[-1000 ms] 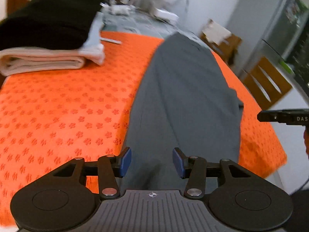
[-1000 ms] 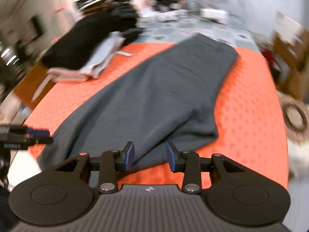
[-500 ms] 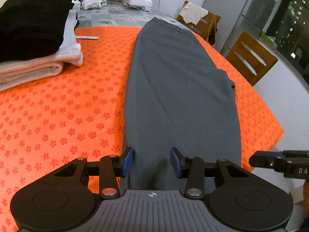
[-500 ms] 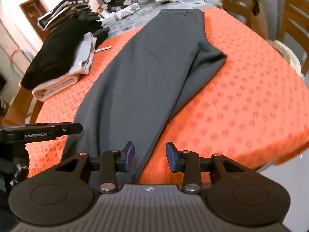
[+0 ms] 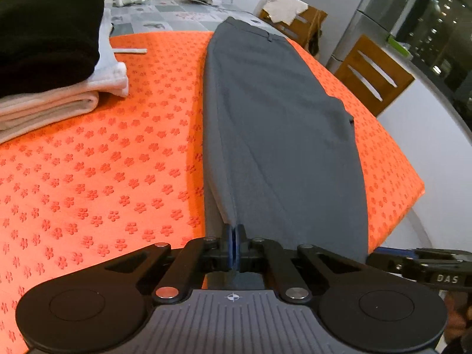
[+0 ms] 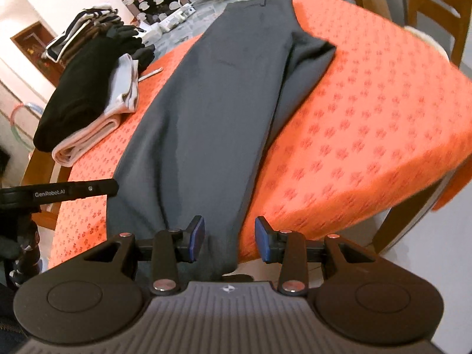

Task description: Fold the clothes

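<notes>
Pinching the hem end of the grey trousers (image 5: 277, 135), the left gripper (image 5: 235, 246) has its blue pads pressed together on the cloth at the bottom centre of the left wrist view. The trousers run from there up the orange tablecloth (image 5: 88, 177) to the top centre.

In the right wrist view, the right gripper (image 6: 229, 243) is spread at the bottom centre, the hem between the pads but not squeezed. It should close on all the layers before both hands lift together, keeping the hem level, I think.
</notes>
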### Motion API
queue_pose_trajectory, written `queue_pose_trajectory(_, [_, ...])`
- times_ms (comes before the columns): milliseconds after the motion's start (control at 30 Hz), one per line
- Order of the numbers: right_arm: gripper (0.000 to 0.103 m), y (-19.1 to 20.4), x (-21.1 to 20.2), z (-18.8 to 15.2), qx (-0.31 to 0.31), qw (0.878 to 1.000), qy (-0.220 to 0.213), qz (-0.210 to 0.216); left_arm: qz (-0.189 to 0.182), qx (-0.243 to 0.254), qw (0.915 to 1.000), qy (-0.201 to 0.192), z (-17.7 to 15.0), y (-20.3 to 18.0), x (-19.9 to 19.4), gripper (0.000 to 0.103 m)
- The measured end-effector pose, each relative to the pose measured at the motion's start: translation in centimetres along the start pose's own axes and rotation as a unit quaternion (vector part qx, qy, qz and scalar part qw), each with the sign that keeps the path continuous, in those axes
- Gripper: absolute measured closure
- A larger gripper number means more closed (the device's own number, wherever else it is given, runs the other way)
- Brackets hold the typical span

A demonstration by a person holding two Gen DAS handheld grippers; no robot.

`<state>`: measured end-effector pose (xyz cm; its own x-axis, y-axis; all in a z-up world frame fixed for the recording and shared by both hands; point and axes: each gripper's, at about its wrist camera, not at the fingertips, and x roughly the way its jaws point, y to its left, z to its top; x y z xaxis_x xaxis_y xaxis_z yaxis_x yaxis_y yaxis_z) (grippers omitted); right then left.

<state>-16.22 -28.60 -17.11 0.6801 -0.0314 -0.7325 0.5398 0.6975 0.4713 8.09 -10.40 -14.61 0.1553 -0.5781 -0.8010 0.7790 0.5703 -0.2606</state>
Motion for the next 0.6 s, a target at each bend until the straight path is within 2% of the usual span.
queue_pose_trajectory(67, [0.061, 0.9, 0.5, -0.9, 0.009, 1.0, -0.015, -0.013, -0.013, 0.007, 0.9999, 0.004, 0.0, 0.6, 0.0, 0.099])
queue_pose_trajectory(133, [0.068, 1.6, 1.0, -1.7, 0.023, 0.999, -0.025, -0.031, -0.024, 0.018, 0.9995, 0.006, 0.2, 0.9, 0.0, 0.099])
queue_pose_trajectory(167, [0.079, 1.8, 1.3, -2.1, 0.029, 0.998, -0.029, -0.04, -0.031, 0.026, 0.9992, 0.006, 0.2, 1.1, 0.0, 0.099])
queue_pose_trajectory(267, [0.098, 2.8, 1.1, -2.7, 0.038, 0.996, -0.054, -0.065, -0.049, 0.048, 0.9976, 0.01, 0.4, 1.6, -0.1, 0.099])
queue_pose_trajectory(400, [0.099, 5.2, -1.0, -3.0, 0.046, 0.99, -0.095, -0.092, -0.073, 0.051, 0.9959, 0.02, 1.1, 2.7, -0.4, 0.099])
queue_pose_trajectory(533, [0.099, 8.7, -5.0, -1.9, 0.06, 0.983, -0.146, -0.092, -0.1, 0.041, 0.994, 0.018, 2.6, 4.4, -2.1, 0.099])
queue_pose_trajectory(600, [0.099, 9.6, -5.6, -1.2, 0.063, 0.981, -0.156, -0.095, -0.103, 0.045, 0.9934, 0.021, 3.1, 5.3, -2.4, 0.099])
